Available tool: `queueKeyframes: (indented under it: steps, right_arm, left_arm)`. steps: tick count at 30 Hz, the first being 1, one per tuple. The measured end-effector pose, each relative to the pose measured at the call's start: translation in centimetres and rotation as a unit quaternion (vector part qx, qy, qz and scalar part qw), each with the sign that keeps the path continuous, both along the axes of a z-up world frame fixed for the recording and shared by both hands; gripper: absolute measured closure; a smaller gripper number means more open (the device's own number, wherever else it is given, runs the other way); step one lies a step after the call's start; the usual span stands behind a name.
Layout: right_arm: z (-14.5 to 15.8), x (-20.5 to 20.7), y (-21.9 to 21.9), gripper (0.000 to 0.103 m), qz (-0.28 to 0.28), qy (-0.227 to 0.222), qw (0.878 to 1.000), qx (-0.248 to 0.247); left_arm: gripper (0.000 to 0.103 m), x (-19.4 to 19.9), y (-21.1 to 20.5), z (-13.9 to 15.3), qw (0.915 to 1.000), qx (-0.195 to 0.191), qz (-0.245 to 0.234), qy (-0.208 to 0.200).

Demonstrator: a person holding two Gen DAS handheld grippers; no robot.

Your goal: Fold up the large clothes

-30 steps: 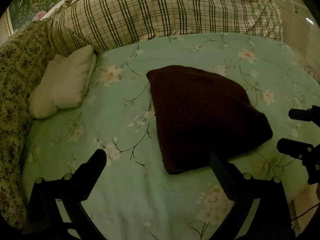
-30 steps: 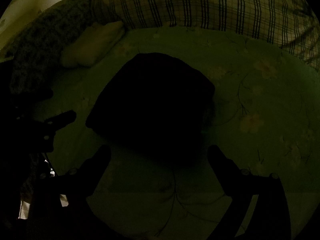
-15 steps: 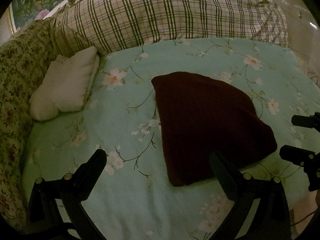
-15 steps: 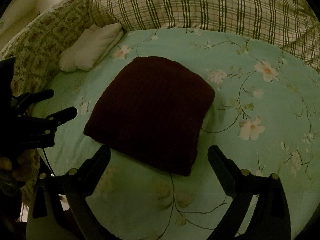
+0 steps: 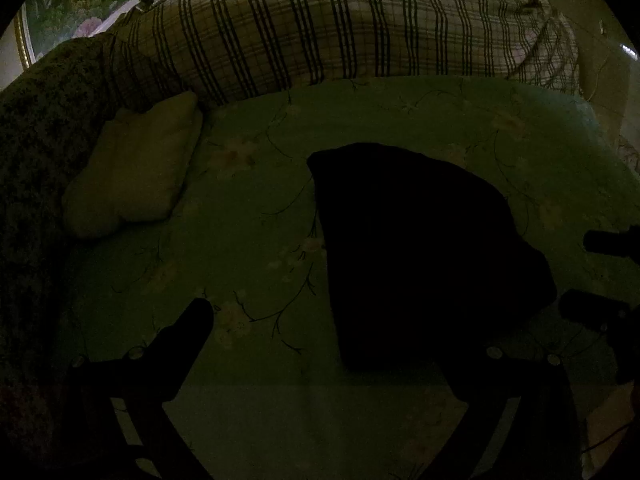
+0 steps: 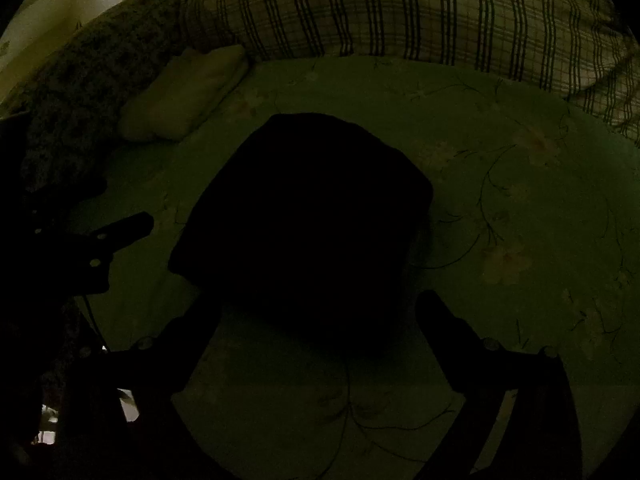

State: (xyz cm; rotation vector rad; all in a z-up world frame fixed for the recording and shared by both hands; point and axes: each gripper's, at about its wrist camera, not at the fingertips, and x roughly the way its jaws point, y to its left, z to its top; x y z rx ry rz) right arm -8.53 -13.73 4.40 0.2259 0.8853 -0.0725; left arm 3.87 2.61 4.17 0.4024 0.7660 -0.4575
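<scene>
Light has dropped since half a second ago, yet I see the folded garment unmoved mid-bed, my left gripper and right gripper both spread empty above it, folding seemingly finished.

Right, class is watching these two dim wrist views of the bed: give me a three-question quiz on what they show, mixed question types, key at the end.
1. True or false: the dark folded garment is clamped in the right gripper.
2. Multiple choice: the small cream pillow lies (A) on top of the garment, (B) apart from it, near the plaid bedding, (C) between the left gripper's fingers.
3. Fill in: the garment rests on a green sheet printed with ____.

Key:
1. False; both grippers are open and hold nothing.
2. B.
3. Flowers on thin branches.
</scene>
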Motion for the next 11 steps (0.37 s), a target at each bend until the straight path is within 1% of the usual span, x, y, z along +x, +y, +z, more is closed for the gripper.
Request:
queueKeyframes:
  steps: [11]
  right_arm:
    - [-0.09, -0.04, -0.26, 0.005, -0.004, 0.003, 1.0, 0.004]
  left_arm:
    - [0.001, -0.08, -0.3, 0.07, 1.0, -0.002, 0.003, 0.0]
